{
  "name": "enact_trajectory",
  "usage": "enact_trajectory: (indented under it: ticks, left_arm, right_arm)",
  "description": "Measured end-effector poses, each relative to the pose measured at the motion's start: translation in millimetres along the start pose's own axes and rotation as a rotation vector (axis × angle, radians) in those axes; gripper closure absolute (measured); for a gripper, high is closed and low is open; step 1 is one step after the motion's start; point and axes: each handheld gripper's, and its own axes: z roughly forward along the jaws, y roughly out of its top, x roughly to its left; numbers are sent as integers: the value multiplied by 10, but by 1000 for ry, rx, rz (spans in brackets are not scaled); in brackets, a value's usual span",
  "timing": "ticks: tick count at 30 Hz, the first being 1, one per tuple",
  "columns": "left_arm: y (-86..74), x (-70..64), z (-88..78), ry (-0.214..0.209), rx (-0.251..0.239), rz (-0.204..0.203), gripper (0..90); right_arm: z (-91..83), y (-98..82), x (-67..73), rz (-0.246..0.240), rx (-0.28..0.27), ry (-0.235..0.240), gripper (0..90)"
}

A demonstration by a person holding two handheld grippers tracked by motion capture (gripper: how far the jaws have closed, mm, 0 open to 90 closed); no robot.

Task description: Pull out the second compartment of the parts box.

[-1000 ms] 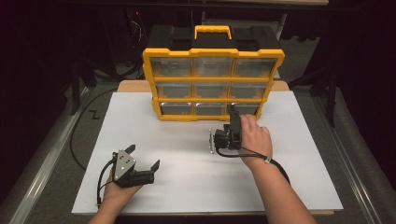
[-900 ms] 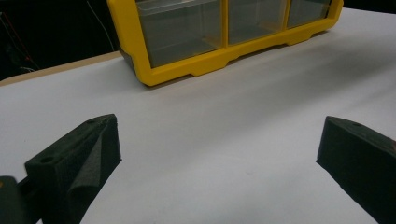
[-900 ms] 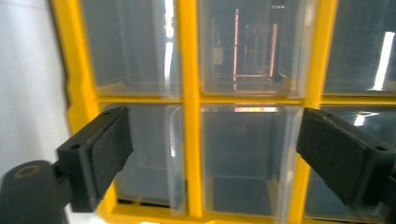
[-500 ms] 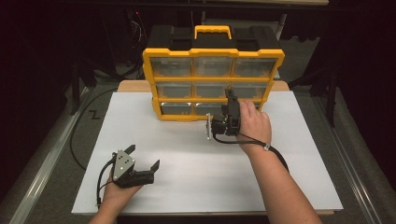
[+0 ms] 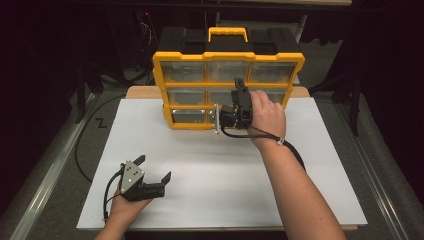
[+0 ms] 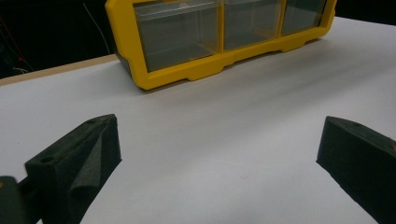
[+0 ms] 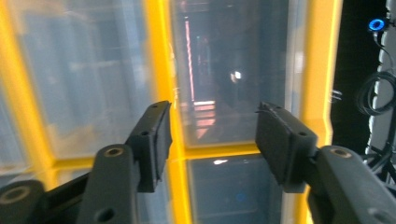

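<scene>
Up at the table's far edge stands the yellow drawer box; the right gripper, jaws just closing, clamps nothing before its middle drawers. Near the front-left corner, the left gripper gapes apart.

High view looking forward and down over the desk, left gripper view skimming low, right gripper view pressing close, all sharing the yellow organiser.

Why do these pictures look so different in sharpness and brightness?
High view: the white table is brightly lit against a dark room, fairly sharp. Left gripper view: the near black pads are soft, the yellow drawer box clearer. Right gripper view: the clear drawers are blurred, with reflections and small glare spots.
</scene>
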Motion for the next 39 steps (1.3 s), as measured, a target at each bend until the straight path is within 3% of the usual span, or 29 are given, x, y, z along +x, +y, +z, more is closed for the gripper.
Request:
enact_trajectory:
  ticks: [8,14,31,39]
  left_arm:
    - [-2,-2,-12,-10,-5,-3,5]
    - [-5,-6,-17,-14,-1,-4,5]
    - [-9,9,-30,-13,-5,-19,5]
    - [-6,5,-24,-18,-8,-23,5]
  right_arm:
    - [114,57,-236,1,3,-38,588]
    - [177,122,-335,-3,3,-50,651]
    - [269,207,-350,-49,-4,-86,795]
    - [246,201,-357,-55,-17,-94,821]
